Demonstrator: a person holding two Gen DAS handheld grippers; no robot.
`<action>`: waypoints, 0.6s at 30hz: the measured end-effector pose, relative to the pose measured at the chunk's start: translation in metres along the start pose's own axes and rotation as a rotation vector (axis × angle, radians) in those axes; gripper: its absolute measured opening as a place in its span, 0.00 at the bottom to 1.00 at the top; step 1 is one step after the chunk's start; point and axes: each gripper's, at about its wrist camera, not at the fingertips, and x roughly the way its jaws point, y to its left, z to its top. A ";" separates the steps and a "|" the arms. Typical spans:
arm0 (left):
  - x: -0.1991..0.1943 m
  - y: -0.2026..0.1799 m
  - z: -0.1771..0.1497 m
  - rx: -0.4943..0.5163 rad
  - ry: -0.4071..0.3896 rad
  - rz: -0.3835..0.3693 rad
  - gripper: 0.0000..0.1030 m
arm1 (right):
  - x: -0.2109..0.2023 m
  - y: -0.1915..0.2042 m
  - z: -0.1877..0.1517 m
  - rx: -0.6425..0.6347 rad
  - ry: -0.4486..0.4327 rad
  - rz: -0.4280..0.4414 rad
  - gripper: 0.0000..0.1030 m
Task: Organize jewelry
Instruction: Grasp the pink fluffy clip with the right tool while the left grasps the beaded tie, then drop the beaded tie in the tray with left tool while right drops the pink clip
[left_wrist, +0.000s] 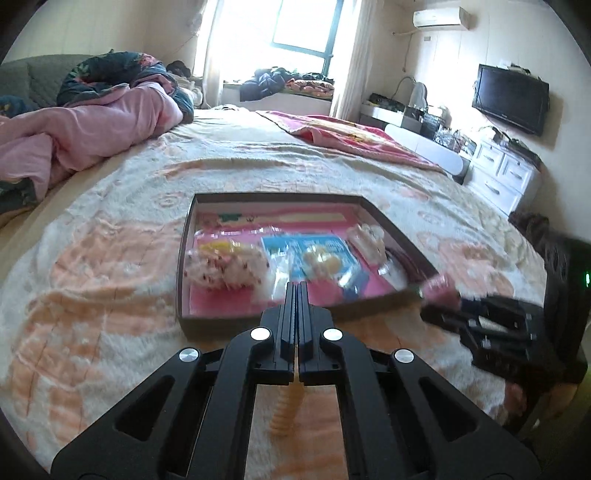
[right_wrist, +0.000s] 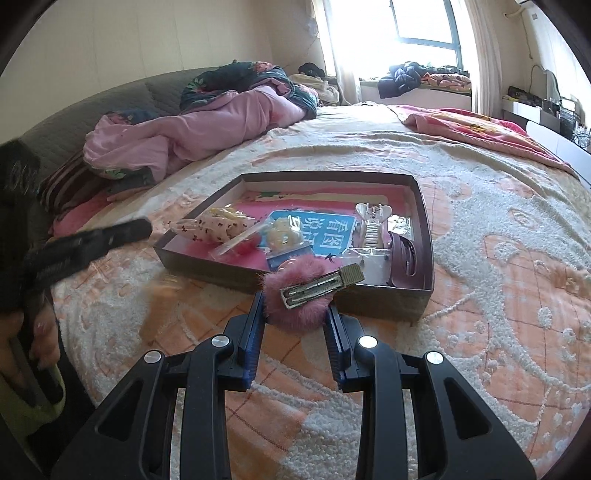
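- My left tool (left_wrist: 297, 291) has its jaws pressed together with nothing between them, poised over the near edge of the box (left_wrist: 221, 325).
- My right tool (right_wrist: 295, 314) grips a pink fluffy hair clip (right_wrist: 295, 299), its metal clasp facing up, just near of the box (right_wrist: 388, 301).
- The box lies on the bed (right_wrist: 498, 258), on a cream and orange blanket.
- Inside it I see a spotted fabric piece (right_wrist: 210, 227) at the left, a blue card (right_wrist: 325, 230) in the middle, a clear claw clip (right_wrist: 371, 221) and a dark purple clip (right_wrist: 404, 254) at the right.
- A hand (right_wrist: 40, 343) holds the left tool's grip at the left edge of the right wrist view.
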 end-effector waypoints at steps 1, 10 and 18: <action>0.002 0.002 0.003 0.000 0.003 0.005 0.00 | 0.001 -0.001 0.000 0.001 0.001 -0.001 0.28; 0.011 0.009 -0.022 0.066 0.109 -0.054 0.02 | 0.006 -0.004 -0.001 0.010 0.007 0.005 0.28; 0.036 -0.008 -0.051 0.190 0.239 -0.047 0.35 | 0.006 -0.004 0.002 0.013 -0.002 -0.001 0.28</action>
